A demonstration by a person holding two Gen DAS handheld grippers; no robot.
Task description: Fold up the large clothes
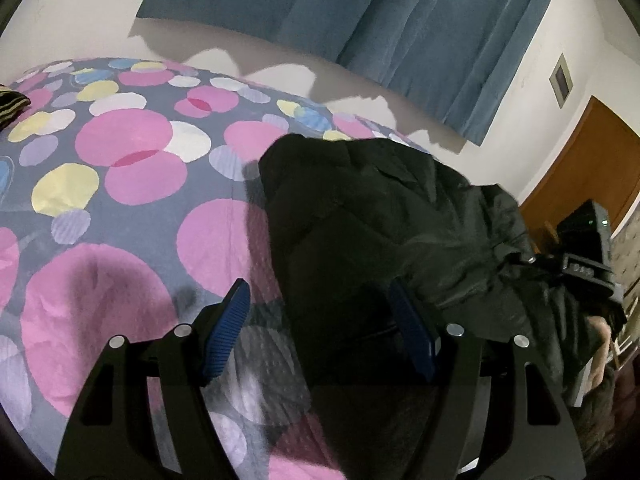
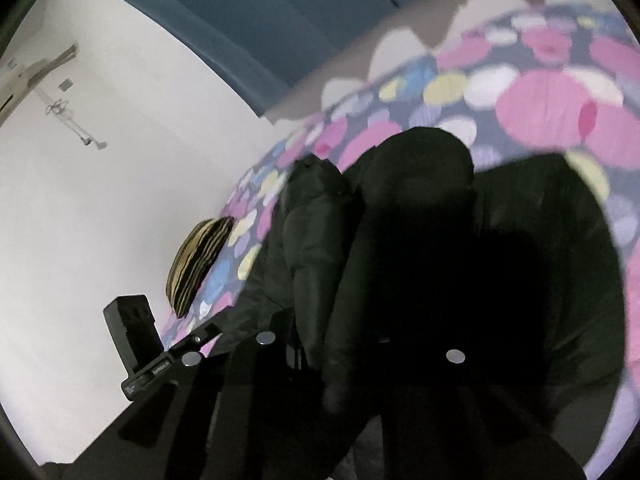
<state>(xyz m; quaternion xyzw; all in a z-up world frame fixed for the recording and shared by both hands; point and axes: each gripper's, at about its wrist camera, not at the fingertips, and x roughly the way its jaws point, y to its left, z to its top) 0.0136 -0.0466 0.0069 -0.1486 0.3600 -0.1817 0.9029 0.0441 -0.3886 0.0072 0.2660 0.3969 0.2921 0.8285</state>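
A large black jacket (image 1: 380,216) lies bunched on the bed, right of centre in the left wrist view. My left gripper (image 1: 320,304) is open, its blue pads (image 1: 228,332) spread above the jacket's left edge, holding nothing. In the right wrist view the jacket (image 2: 440,260) fills the middle and drapes over my right gripper; dark cloth covers its fingers, so I cannot see how the jaws stand. The right gripper's body shows at the right edge of the left wrist view (image 1: 588,272), up against the jacket.
The bed cover (image 1: 120,184) is grey with pink, yellow and white circles. A striped cushion (image 2: 200,256) lies at the bed's far end. Blue curtains (image 1: 400,20) hang on the white wall. A brown door (image 1: 588,168) is at the right.
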